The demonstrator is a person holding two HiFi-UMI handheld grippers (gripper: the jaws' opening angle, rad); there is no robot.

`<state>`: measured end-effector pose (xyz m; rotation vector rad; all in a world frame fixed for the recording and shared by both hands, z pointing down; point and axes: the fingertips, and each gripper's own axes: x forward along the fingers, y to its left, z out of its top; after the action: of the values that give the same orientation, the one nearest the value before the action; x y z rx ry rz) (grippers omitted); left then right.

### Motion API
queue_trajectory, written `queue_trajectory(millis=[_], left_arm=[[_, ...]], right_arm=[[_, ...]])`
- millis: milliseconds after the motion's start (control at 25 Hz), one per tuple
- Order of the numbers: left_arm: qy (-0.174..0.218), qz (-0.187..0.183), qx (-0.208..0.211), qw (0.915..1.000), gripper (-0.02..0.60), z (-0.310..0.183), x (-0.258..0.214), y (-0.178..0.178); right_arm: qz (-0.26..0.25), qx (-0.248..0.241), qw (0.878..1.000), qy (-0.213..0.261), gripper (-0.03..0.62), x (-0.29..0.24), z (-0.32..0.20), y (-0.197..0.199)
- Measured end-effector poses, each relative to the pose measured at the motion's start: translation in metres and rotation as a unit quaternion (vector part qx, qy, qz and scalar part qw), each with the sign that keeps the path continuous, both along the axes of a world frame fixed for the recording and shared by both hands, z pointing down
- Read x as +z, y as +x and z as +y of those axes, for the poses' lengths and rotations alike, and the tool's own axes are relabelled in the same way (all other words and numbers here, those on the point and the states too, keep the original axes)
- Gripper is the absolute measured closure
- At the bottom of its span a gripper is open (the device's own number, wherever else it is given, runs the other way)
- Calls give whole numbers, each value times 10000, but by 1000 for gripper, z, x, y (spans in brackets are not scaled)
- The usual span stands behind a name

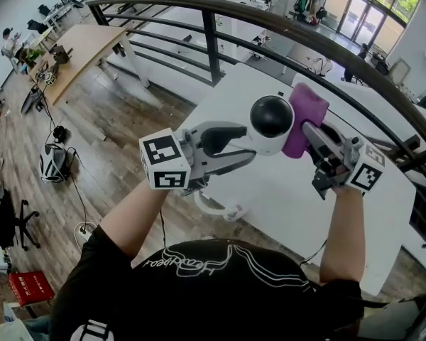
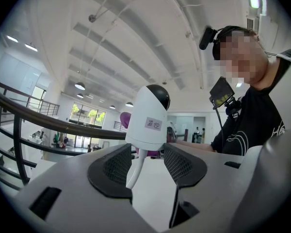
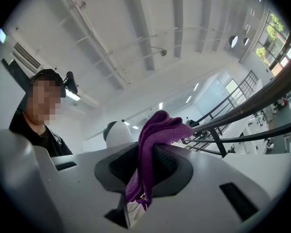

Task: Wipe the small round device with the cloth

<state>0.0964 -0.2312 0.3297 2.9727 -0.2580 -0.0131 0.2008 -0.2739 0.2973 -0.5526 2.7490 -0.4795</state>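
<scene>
**Spotter one:** In the head view, your left gripper is clamping the small round white device with the black dome face by its lower body. You are holding it up over the white table.

**Spotter two:** Your right gripper is pinching the folded purple cloth, and you are pressing that cloth against the device's right side. The curved dark metal railing is running behind both.

**Spotter one:** In the left gripper view, your left gripper is standing partly open. Its black mesh pads are bearing on the two sides of the device at its bottom edge. The thin white stem is hanging down between them.

**Spotter two:** A small grey label is showing on the white body, but I cannot read it. A bit of the cloth is peeking out behind the device on the left.

**Spotter one:** In the right gripper view, your right gripper is closing almost fully. Its pads are squeezing the cloth, which is bunching up above them and trailing down below.

**Spotter two:** The device is sitting just left of the cloth, beyond the jaws, with its dark dome turning up and to the left. This view is not showing whether the two are touching.
</scene>
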Motion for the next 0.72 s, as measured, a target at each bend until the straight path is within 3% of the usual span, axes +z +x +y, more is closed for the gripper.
queue_trajectory(millis=[200, 440, 720], left_arm=[[51, -31, 8, 10000, 380, -3, 2, 1], [128, 41, 172, 9998, 379, -2, 0, -8], [148, 175, 1221, 9923, 344, -23, 0, -25]], right_arm=[[-19, 638, 9979, 147, 531, -3, 16, 12], [-461, 1115, 9927, 30, 531, -8, 47, 26], [-712, 2007, 9770, 85, 531, -8, 57, 10]])
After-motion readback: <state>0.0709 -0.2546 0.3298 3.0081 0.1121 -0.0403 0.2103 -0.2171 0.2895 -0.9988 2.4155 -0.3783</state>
